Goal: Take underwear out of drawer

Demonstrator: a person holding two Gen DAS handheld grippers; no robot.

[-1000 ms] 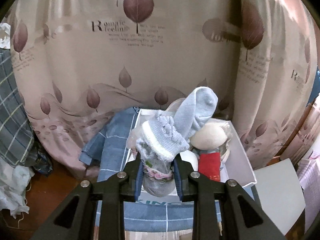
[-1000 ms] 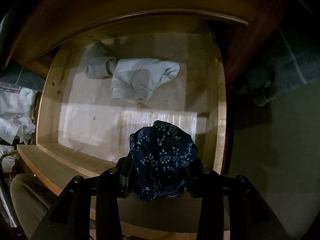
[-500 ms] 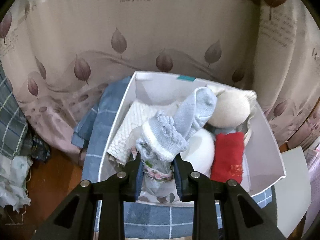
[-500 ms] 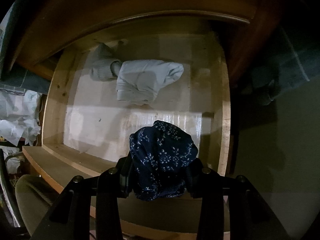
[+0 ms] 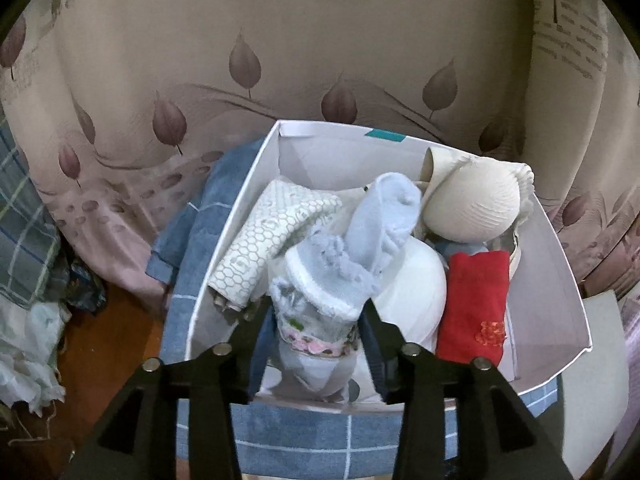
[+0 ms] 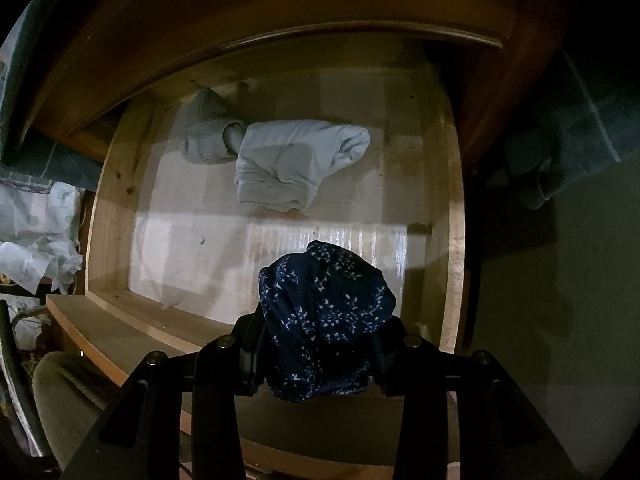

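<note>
Underwear bundle (image 5: 320, 320) is sitting between the left gripper (image 5: 318, 344) as its jaws have just been opening over the white box (image 5: 560, 280) (keep spreading, then lift clear); right gripper (image 6: 318, 352) is pinching navy underwear (image 6: 324, 320).

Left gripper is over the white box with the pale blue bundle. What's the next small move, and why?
Probably lift the left gripper straight up and clear. Its jaws have just been opening; gaps show on both sides of the pale blue bundle, which sits inside the white box. That leaves the right gripper, clamped on the navy floral underwear, to bring next.
</note>
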